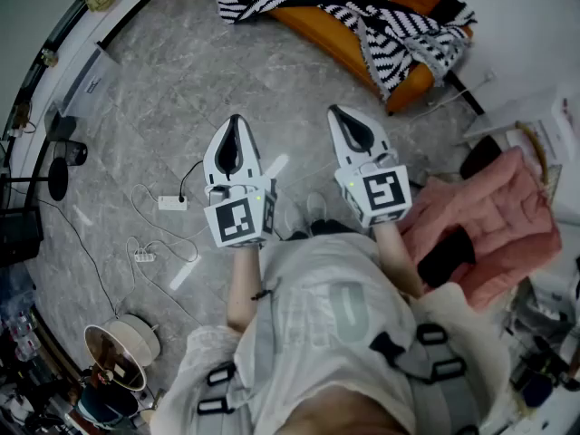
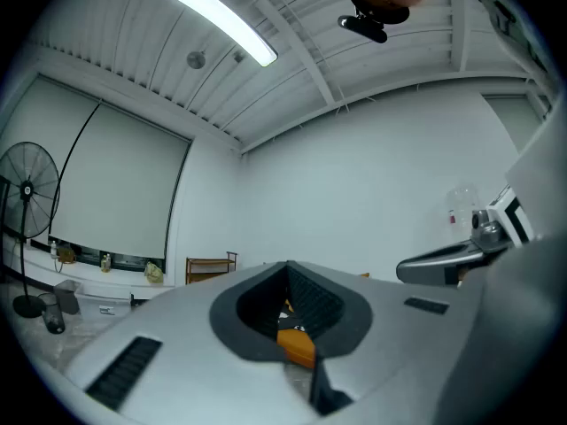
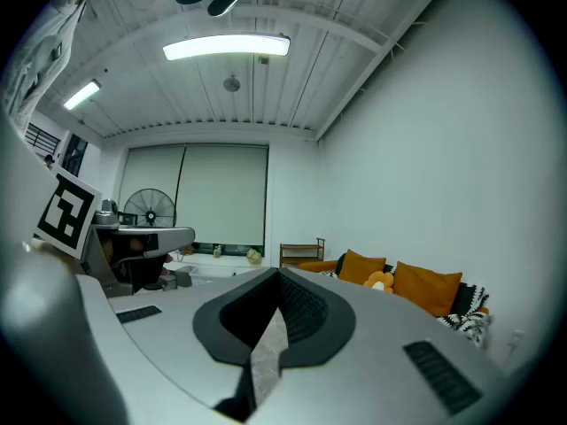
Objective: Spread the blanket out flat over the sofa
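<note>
**Both claws empty, blanket bunched on the sofa**

Grey marbled floor [image 1: 227,71] fills most of the head view, with a white power strip [image 1: 172,203] and its cables lying on it to the left of the person. At the top stands the orange sofa [image 1: 331,36], well apart from both grippers. The black-and-white zigzag blanket [image 1: 394,39] lies on it in crumpled folds, one part heaped toward the sofa's left end and another draped over its right end, so bare orange seat shows between them.

The person holds both tools out in front, side by side and pointing toward the sofa. The left gripper [image 1: 236,120] has its jaws pressed together with nothing between them; through the notch behind their tips only a sliver of orange shows. The right gripper [image 1: 335,111] is likewise pressed together and holds nothing.

A pink padded jacket [image 1: 498,216] lies heaped at the person's right. From the right gripper view, orange cushions [image 3: 425,286] line the sofa's back, and a floor fan [image 3: 151,209] stands before the blinds.
</note>
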Demonstrator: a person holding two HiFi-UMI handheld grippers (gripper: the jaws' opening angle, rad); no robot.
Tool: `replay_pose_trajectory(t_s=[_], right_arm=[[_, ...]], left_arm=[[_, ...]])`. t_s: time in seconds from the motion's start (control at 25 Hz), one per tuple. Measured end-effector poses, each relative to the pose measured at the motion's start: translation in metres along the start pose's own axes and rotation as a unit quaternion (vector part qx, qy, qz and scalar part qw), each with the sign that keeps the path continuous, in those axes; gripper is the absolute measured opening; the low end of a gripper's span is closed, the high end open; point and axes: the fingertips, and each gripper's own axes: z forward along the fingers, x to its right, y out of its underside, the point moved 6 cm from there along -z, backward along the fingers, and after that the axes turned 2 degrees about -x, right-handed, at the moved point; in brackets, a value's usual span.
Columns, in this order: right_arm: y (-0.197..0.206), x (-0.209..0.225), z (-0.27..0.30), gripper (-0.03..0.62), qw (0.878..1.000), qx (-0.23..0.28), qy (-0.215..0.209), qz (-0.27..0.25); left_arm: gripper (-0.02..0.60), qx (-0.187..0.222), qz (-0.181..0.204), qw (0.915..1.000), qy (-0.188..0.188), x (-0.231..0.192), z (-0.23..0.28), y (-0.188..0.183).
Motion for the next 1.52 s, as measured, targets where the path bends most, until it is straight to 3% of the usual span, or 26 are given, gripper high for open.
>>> replay_pose_trajectory(t_s=[0.2,0.64,0.96,1.2,1.52], right_arm=[[-0.001,0.009,0.004,0.005,1.0,0.0,-0.002,-0.004],[0.009,0.04,0.017,0.005,1.0,0.007,-0.015,0.018],[0.001,0.063,0.06,0.006,0.999,0.033,-0.02,-0.019],[-0.01,0.095,0.117,0.006,0.998,0.051,0.008,-0.029],[-0.03,0.143,0.221,0.006,0.998,0.041,0.035,-0.023]], left_arm=[[0.006,-0.03,0.01,0.9994,-0.01,0.001,0.004,0.004],[0.006,-0.002,0.004,0.9999,-0.013,0.012,0.032,0.003],[0.006,0.024,0.002,0.9993,-0.029,-0.012,0.07,-0.006],[0.006,0.063,0.011,0.9978,-0.016,-0.035,0.137,-0.021],[0.006,0.059,0.012,0.9982,-0.003,-0.085,0.26,-0.024]])
